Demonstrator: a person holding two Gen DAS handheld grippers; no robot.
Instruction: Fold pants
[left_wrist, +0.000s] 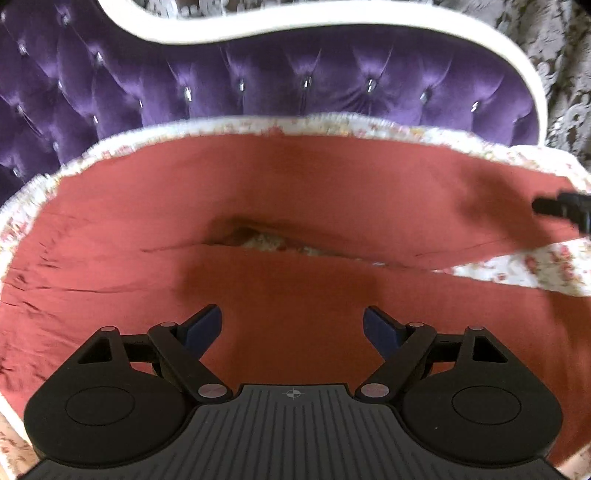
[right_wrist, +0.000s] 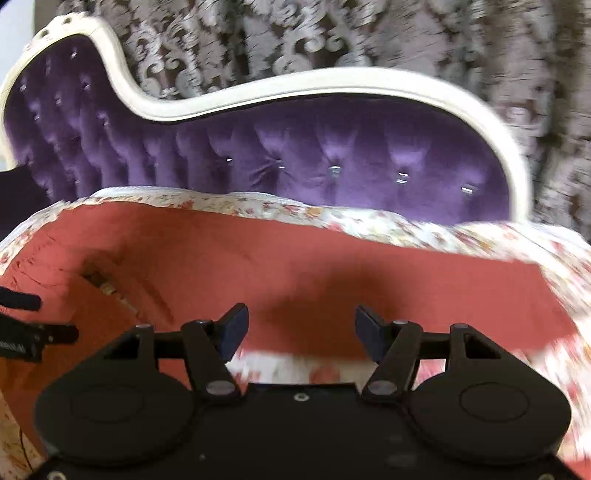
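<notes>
Floral bedding (left_wrist: 524, 266) covers the seat, and on it lies one pair of pants (left_wrist: 295, 192), brick red, spread flat and filling most of both views. Nearest in the left wrist view, the left gripper (left_wrist: 292, 326) hangs over the near leg of the pants, its two blue-padded fingers (left_wrist: 205, 325) spread wide with nothing between them, only red cloth below. Over on the other side, the right gripper (right_wrist: 301, 325) is just as released, two fingers apart and nothing caught, poised above the near hem where red cloth meets the flowered cover. Each gripper peeks into the other's view: black tips at the right edge of the left view, black tips at the left edge of the right view.

Moving out, the two legs lie side by side, split by one gap where the floral print shows through. A few creases run near the waist end on the left. Beyond the pants, one purple tufted backrest (right_wrist: 332, 147) with shiny buttons rises, edged by one curved white frame (right_wrist: 332, 79). Furthest back hangs a grey patterned curtain (right_wrist: 369, 33), blurred.
</notes>
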